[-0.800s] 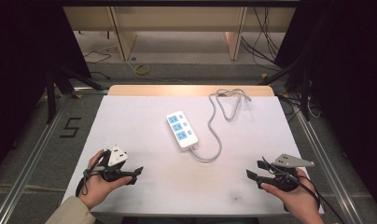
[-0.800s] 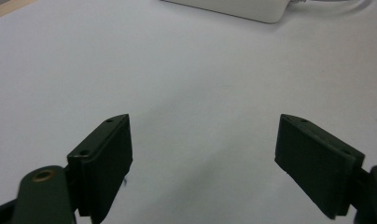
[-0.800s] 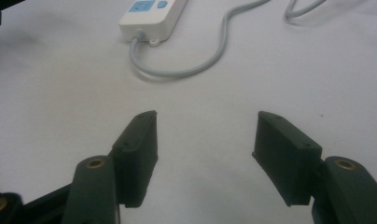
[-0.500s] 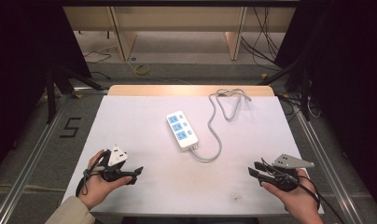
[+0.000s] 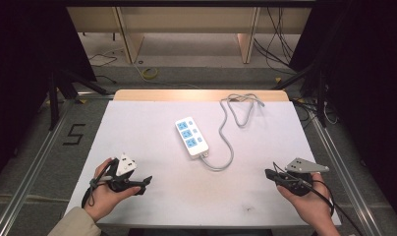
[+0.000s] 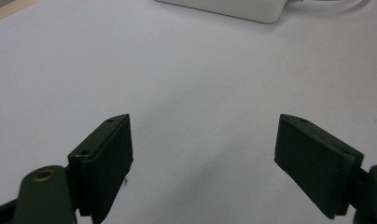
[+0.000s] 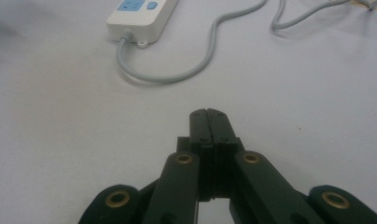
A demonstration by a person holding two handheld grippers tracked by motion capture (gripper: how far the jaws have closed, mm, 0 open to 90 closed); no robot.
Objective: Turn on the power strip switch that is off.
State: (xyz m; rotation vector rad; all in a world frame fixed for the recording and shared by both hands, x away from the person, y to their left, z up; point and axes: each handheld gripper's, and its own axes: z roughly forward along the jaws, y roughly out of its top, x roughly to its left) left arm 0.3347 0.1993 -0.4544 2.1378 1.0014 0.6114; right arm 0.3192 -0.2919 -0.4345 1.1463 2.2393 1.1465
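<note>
White power strip [image 5: 191,136] lies mid-desk [image 5: 137,123], cord looping right; both tools rest near the front edge, well apart from it. Left tool [image 6: 203,163]: jaws spread, empty. Right tool [image 7: 209,122]: jaws pressed together, empty. Likely pre-approach; next, reach the strip.

High view steeply down over table [image 5: 152,123]; both gripper views low, close, toward shared power strip [image 5: 191,136].
</note>
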